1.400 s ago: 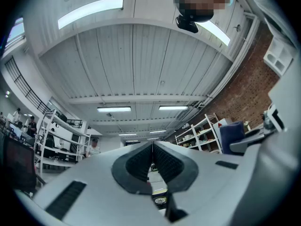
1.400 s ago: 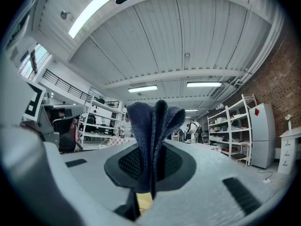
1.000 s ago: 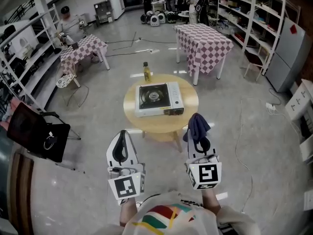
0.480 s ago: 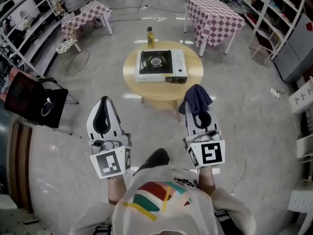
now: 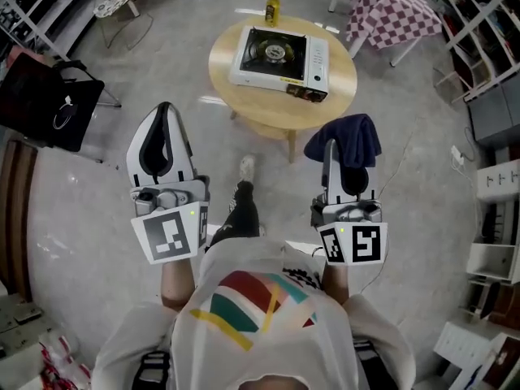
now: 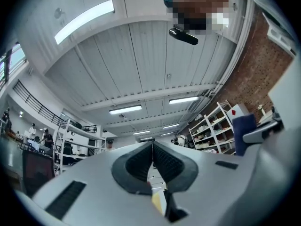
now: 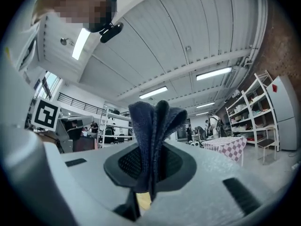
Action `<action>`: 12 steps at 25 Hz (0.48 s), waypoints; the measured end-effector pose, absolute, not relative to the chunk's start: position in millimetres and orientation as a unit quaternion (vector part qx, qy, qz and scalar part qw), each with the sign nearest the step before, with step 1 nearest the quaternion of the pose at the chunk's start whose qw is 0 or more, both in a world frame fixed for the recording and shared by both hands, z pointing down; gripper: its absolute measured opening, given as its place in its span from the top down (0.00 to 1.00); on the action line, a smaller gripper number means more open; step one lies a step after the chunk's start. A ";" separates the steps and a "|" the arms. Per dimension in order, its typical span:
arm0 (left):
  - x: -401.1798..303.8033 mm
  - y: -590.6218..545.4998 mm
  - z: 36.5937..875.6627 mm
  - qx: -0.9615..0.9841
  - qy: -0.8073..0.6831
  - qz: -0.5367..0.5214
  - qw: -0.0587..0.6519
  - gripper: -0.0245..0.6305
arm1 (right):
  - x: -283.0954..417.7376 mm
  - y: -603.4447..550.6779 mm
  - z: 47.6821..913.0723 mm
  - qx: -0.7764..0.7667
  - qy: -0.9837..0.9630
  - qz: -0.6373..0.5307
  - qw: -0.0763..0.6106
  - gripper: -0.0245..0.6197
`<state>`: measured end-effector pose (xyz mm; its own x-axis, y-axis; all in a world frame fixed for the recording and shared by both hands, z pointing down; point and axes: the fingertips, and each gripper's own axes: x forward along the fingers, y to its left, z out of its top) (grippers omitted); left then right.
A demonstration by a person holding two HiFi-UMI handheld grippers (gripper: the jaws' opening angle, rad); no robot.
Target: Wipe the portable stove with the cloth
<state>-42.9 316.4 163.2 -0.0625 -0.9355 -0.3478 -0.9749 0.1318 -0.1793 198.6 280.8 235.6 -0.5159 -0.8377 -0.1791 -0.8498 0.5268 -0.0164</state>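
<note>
Task status: I judge the wipe not yet begun. The cloth (image 5: 345,140) is already in hand, so pickup counts as done; what is left is the whole approach, bringing the cloth down onto the stove (image 5: 279,54), and the wiping itself. The right gripper (image 5: 333,159) is clamped on the cloth: in the right gripper view the dark blue fabric stands pinched between the jaw pads, folded and rising above the tips, and in the head view it drapes over the gripper's front end. The left gripper (image 5: 165,112) has its jaws pressed together with nothing between them, and it is idle as far as I can see. The stove sits on the round table (image 5: 329,104), lid area and burner facing up, with a bottle (image 5: 273,6) standing on the floor beyond the table's far edge. Relative to the grippers, the stove lies ahead of both and well apart from them, somewhat left of the right gripper's line, and lower than the grippers. No part of the cloth touches the stove or the table. Both gripper views look up at ceiling and shelving, and the stove shows in neither, so I judge the jaws are tilted upward, away from the work. The right gripper will need to tip down and go forward before contact.
</note>
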 end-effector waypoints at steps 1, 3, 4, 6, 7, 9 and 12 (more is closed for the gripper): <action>-42.6 308.3 165.7 -0.660 0.725 0.048 0.191 0.95 | 199.3 273.1 236.2 -0.488 0.868 0.033 0.081 0.91; -43.6 291.1 165.2 -0.661 0.724 0.055 0.188 0.95 | 200.6 258.0 237.4 -0.496 0.864 0.027 0.078 0.91; -44.0 281.4 166.5 -0.664 0.723 0.059 0.184 0.95 | 202.0 250.2 238.8 -0.501 0.861 0.025 0.077 0.91; -41.7 259.9 175.1 -0.675 0.715 0.054 0.173 0.95 | 206.2 233.4 243.5 -0.512 0.856 0.017 0.076 0.91; -39.0 249.3 178.8 -0.680 0.711 0.050 0.172 0.95 | 207.6 225.1 246.5 -0.514 0.854 0.013 0.077 0.91; -34.4 228.5 180.9 -0.687 0.703 0.049 0.177 0.95 | 207.2 209.2 252.2 -0.514 0.855 0.009 0.075 0.91; -32.2 194.4 183.2 -0.699 0.691 0.055 0.177 0.95 | 202.3 182.3 257.8 -0.517 0.853 0.009 0.067 0.91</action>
<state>-32.2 194.4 183.2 0.0394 -0.9460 -0.3217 -0.9851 0.0172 -0.1712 202.3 182.3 257.8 -0.4560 -0.8814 -0.1233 -0.8839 0.4647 -0.0527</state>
